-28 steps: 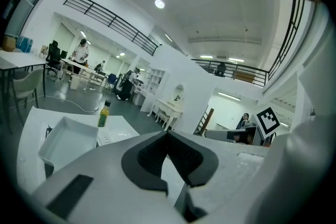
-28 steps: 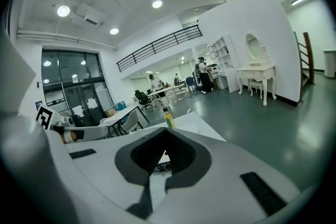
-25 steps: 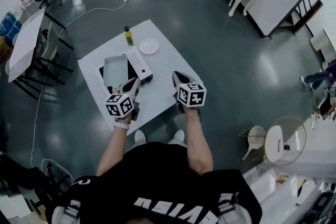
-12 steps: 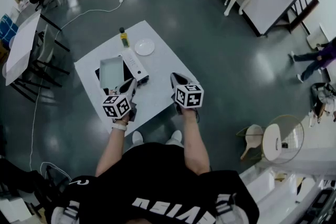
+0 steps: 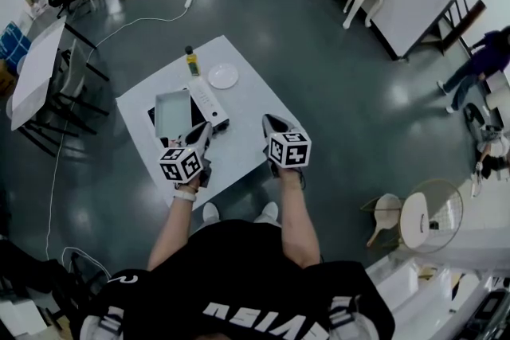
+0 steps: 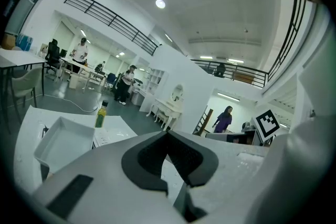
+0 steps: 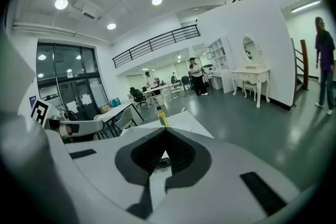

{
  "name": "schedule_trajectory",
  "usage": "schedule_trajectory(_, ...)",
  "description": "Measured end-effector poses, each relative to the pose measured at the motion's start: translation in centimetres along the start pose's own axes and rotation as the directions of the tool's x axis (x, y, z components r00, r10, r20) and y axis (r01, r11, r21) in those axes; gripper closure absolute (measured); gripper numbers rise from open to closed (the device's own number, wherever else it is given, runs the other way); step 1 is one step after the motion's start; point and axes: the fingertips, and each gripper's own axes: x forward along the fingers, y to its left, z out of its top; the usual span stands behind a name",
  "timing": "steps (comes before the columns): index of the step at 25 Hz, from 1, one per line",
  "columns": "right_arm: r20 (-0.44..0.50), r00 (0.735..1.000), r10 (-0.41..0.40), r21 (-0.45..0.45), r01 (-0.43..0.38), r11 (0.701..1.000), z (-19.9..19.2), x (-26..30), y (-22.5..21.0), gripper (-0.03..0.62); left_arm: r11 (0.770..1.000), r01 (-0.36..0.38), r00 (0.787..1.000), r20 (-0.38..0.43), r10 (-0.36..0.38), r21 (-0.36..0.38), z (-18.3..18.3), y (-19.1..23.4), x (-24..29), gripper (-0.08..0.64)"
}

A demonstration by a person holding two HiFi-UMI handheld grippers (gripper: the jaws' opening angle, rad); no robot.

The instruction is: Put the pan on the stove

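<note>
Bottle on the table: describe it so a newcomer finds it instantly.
Start at the white table on the grey floor ahead of the person. At its far corner, beside the round white plate and beyond the white rectangular pan, stands the bottle. It alone is upright and coloured: yellow-green with a dark cap.

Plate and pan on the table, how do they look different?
The plate is round and flat; the pan is a rectangle with raised walls. The pan looks bigger than the plate. The plate lies on the bare table near the bottle; the pan seems to sit on the stove. Both are white and look empty.
</note>
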Motion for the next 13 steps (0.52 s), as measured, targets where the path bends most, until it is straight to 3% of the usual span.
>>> schedule_trajectory(13, -0.010, 1.000, 0.009, -0.003, -0.009, 1.000, -0.63, 0.10, 0.21, 0.597, 1.000, 0.006, 1.000, -0.002, -0.006, -0.001, -0.15, -0.26, 0.15, 0.561)
